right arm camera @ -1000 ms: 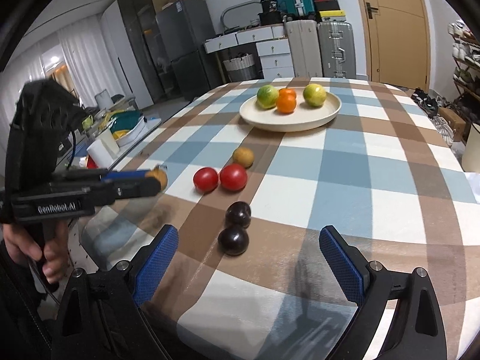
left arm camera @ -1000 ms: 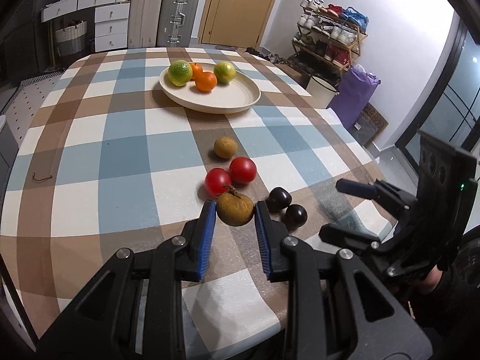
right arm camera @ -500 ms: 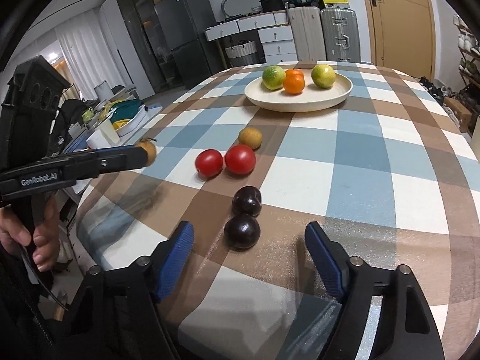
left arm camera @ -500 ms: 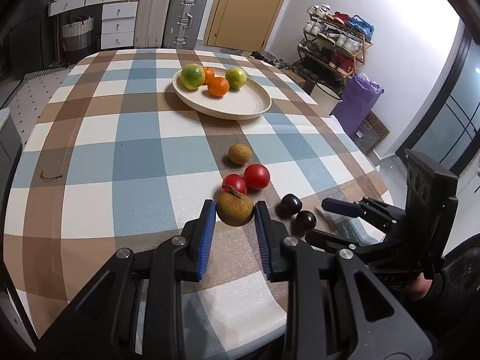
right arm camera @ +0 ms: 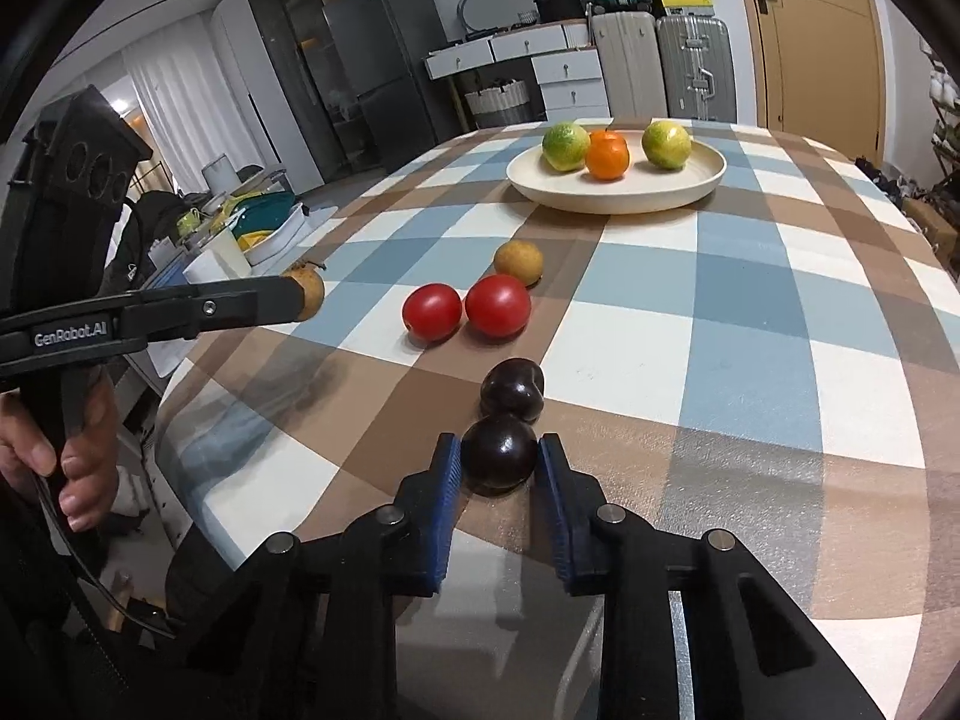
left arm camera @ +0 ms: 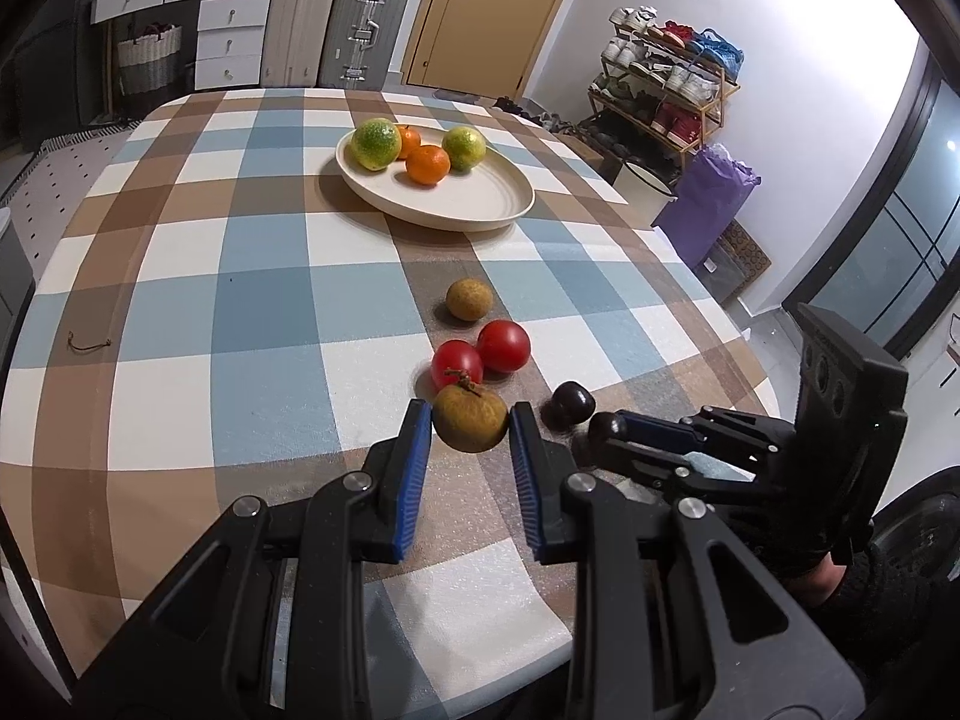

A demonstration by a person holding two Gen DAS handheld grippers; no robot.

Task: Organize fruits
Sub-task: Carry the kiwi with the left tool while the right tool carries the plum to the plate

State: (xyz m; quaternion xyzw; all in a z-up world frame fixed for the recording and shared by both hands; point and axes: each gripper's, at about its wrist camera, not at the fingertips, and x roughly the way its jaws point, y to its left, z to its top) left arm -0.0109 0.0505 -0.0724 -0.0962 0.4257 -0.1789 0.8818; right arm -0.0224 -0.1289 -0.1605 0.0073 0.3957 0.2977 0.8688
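My left gripper (left arm camera: 470, 429) is shut on a brown stemmed fruit (left arm camera: 470, 425), held just above the checked tablecloth; that same brown fruit (right arm camera: 307, 294) shows at the left gripper's tip in the right wrist view. My right gripper (right arm camera: 499, 459) has closed on the nearer dark plum (right arm camera: 500, 461), which rests on the cloth and touches a second dark plum (right arm camera: 512, 391). Beyond them lie two red tomatoes (right arm camera: 497, 305) (right arm camera: 431, 311) and another brown fruit (right arm camera: 519, 262). A cream plate (right arm camera: 618, 195) at the far side holds two green citrus and two oranges.
The round table's near edge (left arm camera: 456, 666) runs just under both grippers. A small piece of string (left arm camera: 89, 343) lies on the cloth at left. A person's hand (right arm camera: 72, 468) grips the left tool's handle. Suitcases, drawers and a shoe rack stand beyond the table.
My right gripper's jaws went from wide open to shut on the nearer dark plum. The left gripper kept its hold on the brown fruit and stayed about where it was.
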